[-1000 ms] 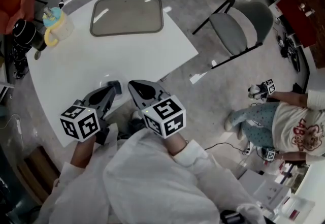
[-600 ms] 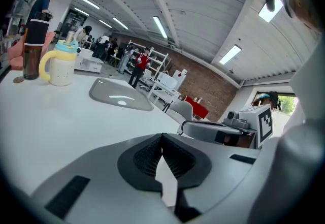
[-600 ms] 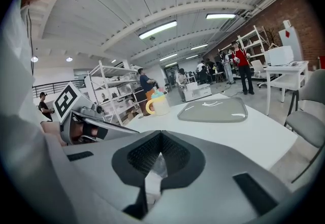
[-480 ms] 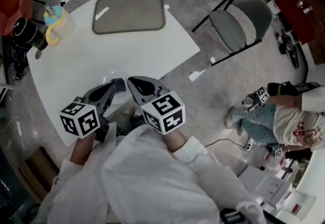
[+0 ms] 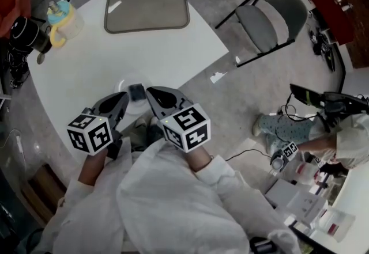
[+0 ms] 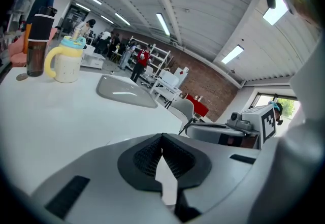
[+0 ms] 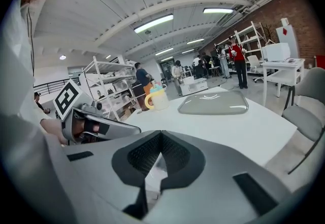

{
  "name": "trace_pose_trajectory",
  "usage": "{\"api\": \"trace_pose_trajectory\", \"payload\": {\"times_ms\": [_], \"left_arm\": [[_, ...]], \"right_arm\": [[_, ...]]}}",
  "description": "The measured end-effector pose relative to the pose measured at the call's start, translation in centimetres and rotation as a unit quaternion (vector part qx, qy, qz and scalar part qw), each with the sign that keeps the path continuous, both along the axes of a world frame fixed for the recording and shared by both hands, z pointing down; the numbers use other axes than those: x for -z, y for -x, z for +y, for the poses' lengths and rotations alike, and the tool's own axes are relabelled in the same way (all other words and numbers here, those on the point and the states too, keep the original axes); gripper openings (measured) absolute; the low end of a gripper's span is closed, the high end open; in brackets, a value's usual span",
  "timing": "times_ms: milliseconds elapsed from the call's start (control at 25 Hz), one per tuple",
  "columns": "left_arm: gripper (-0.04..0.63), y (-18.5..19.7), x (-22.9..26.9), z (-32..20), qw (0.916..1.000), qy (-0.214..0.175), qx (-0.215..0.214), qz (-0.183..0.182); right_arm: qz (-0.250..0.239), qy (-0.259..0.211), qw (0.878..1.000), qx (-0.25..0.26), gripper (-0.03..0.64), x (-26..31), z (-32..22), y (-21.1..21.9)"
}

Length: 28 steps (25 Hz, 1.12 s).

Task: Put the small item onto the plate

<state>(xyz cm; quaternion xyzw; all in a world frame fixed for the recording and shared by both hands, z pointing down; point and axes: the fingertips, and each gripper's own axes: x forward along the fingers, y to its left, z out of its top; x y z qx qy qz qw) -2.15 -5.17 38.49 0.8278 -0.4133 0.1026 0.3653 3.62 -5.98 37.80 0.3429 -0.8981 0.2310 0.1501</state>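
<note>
The left gripper (image 5: 123, 99) and right gripper (image 5: 150, 93) are hovering with jaws pressed together, holding nothing, flanking the small item (image 5: 136, 92) on the counter (image 5: 173, 54). It is looking light and rigid, probably suiting a pinch across its narrow sides.

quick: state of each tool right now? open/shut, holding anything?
Left grey two-jaw tool: shut, nothing between its jaws.
Right grey two-jaw tool: shut, nothing between its jaws.

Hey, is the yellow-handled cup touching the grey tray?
Apart. The head view shows a strip of bare white table between the cup and the tray.
</note>
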Motion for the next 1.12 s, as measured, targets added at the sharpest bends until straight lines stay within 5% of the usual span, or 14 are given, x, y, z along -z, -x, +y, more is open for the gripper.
{"api": "trace_pose_trajectory", "payload": {"times_ms": [1120], "left_arm": [[0.008,3.9,-8.5,1.9,0.9930,0.116,0.017,-0.014]], "right_arm": [[0.001,0.126,0.992,0.003,0.005,-8.0,1.4,1.8]]}}
